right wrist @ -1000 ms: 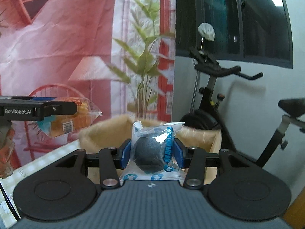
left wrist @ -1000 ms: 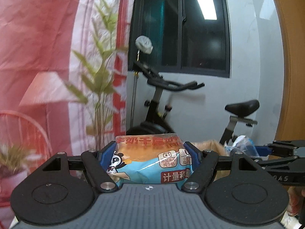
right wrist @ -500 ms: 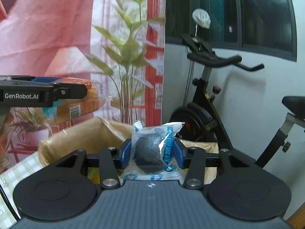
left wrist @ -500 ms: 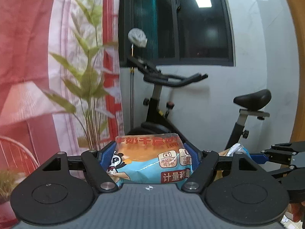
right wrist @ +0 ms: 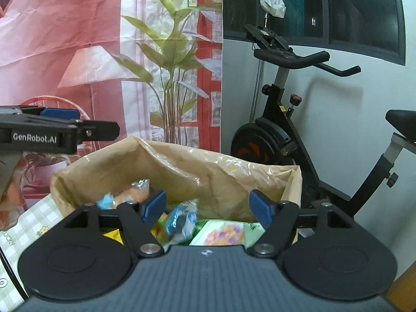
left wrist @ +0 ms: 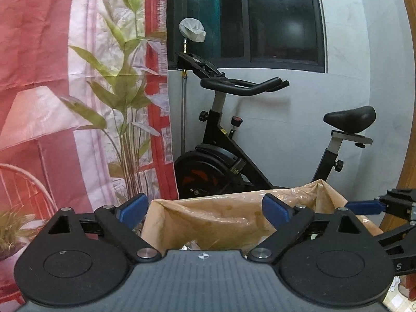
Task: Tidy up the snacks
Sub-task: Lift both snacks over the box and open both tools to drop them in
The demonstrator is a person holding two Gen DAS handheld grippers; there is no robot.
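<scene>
- Jaws, left gripper (left wrist: pixel 205 205): spread wide with nothing between the blue pads; half a second ago they pinched a blue-and-orange snack packet with a panda print, which is gone from this view now.
- Jaws, right gripper (right wrist: pixel 207 206): likewise spread and empty; the clear packet with the dark round snack that they held earlier is no longer between them.
- Box (right wrist: pixel 182 166): tan cardboard with a plastic liner, directly below and ahead of both grippers; seen from the left wrist (left wrist: pixel 208 215) its far wall fills the gap between the pads.
- Snacks (right wrist: pixel 182 221): a loose heap of packets inside the box, blue, green, yellow and orange wrappers, one flowered green pack (right wrist: pixel 221 234) nearest the right gripper. Which of them are the two released packets, cannot tell.
- Left gripper as seen from the right wrist (right wrist: pixel 59 127): at the left edge, above the box's near corner.
- Tablecloth (right wrist: pixel 31 223): green-and-white check, under the box.
- Exercise bike (left wrist: pixel 234 156): black, behind the box against the grey wall.
- Printed backdrop (left wrist: pixel 78 91): red and pink, with plant and lamp.
</scene>
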